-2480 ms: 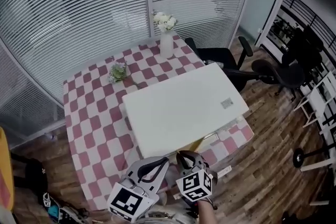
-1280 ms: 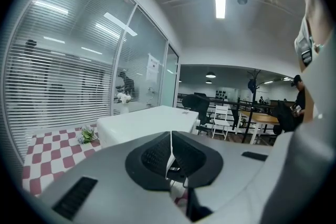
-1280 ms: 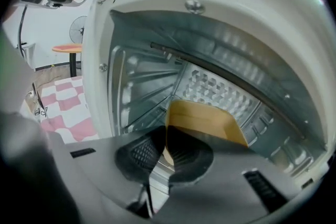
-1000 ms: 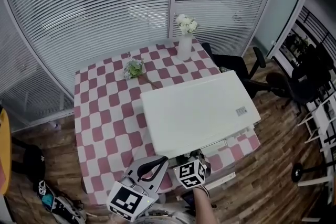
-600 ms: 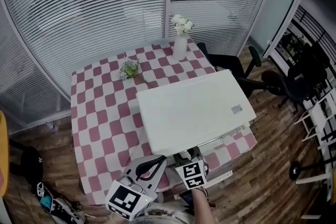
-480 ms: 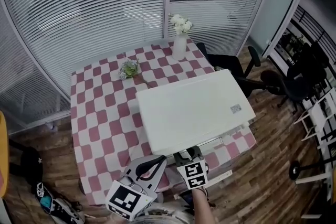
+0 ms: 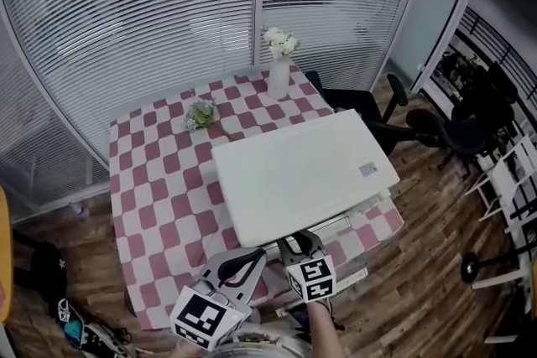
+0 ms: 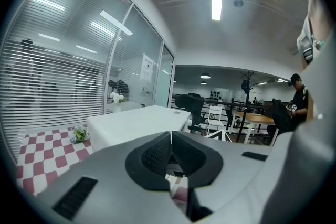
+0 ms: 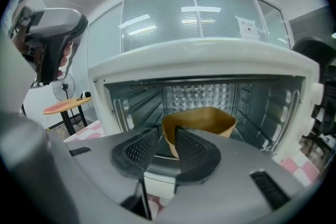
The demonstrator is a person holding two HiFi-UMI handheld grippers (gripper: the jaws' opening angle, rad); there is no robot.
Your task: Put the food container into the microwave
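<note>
The white microwave [image 7: 302,172] stands on the checked table [image 7: 151,197], and its door is open. In the right gripper view the brown food container [image 9: 210,118] sits inside the cavity [image 9: 247,97]. My right gripper [image 9: 166,136] is just in front of the opening [image 7: 295,243]. It is open, and its jaws have just been closing a little. The container's near corner shows through the gap, but the pads do not press on it. My left gripper [image 7: 250,258] hangs beside it to the left, shut with nothing in it [image 8: 171,136].
A vase of white flowers [image 7: 278,67] and a small bouquet [image 7: 200,111] stand on the table behind the microwave. Black office chairs [image 7: 361,101] are to the right, and a glass wall with blinds [image 7: 126,12] is at the back. Bags [image 7: 75,319] lie on the floor at the left.
The brown container seen earlier at the microwave's front edge no longer shows in the head view. The right gripper has rolled and lifted slightly. The left gripper has kept its place.
</note>
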